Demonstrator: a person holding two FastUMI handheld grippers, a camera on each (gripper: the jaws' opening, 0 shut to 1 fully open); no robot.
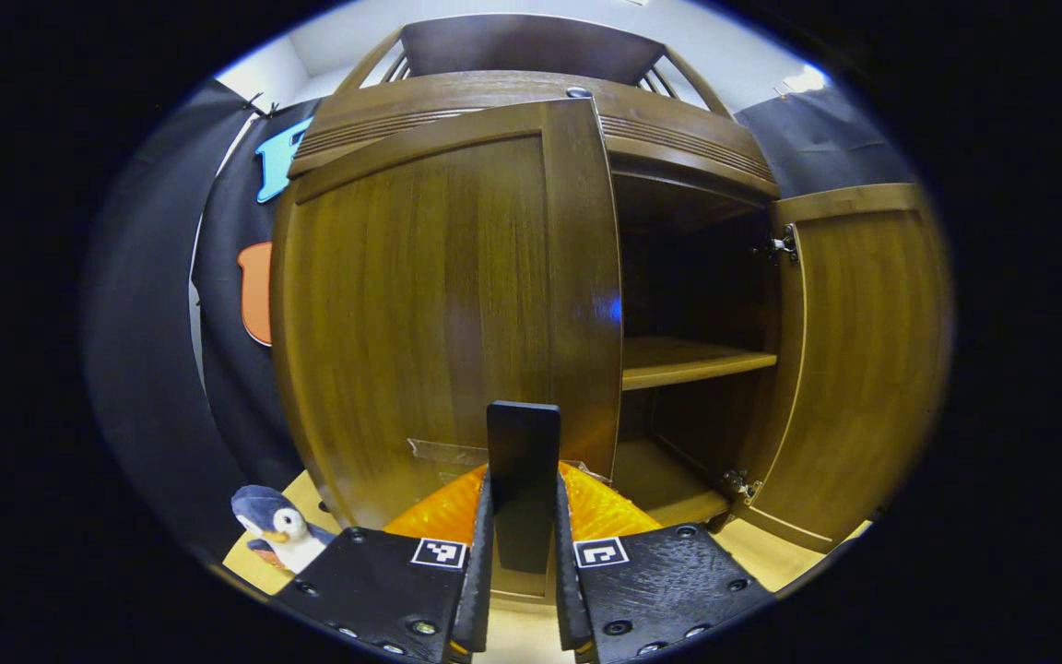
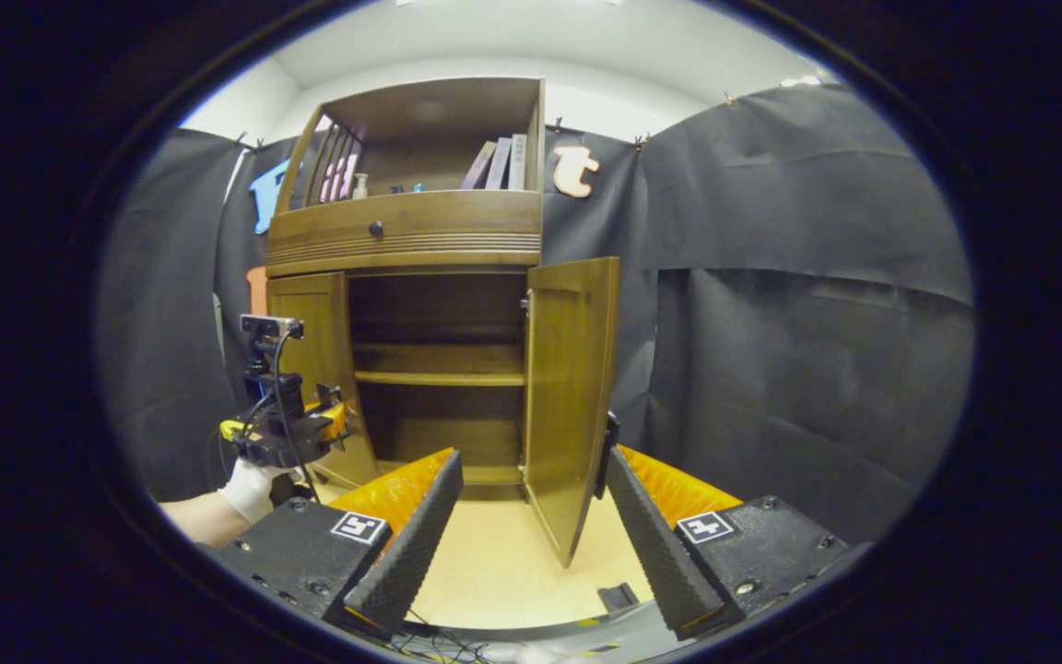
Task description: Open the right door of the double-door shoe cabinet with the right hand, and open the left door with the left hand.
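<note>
Closest to the lens in the left gripper view, the left tongs (image 1: 523, 516) clamp both fingers on the flat dark handle (image 1: 523, 461) of the shoe cabinet's left door (image 1: 439, 314), which stands a little ajar with its free edge toward the camera; at the far left a toy penguin (image 1: 275, 535) sits on the pale floor (image 1: 771, 563) just beside the door's lower corner; right of the door the cabinet interior lies exposed, with a middle shelf (image 1: 692, 361) and a bottom board, and further right the right door (image 1: 863, 369) stands wide open on two metal hinges (image 1: 782, 245)

Seen in the right gripper view, a gloved hand (image 2: 250, 489) holds the left tongs (image 2: 333, 426) against the left door (image 2: 314, 360); the shoe cabinet (image 2: 411, 235) stands before the black cloth wall, carrying a drawer with a dark round knob (image 2: 375, 228) and an open top shelf with books (image 2: 499, 164) and small bottles; the right door (image 2: 572, 397) is swung far out; the right tongs (image 2: 531, 516) stand spread wide, empty, with the door's lower edge between the fingers, not touching either; the door's dark handle (image 2: 607, 452) is just beside the right finger
</note>
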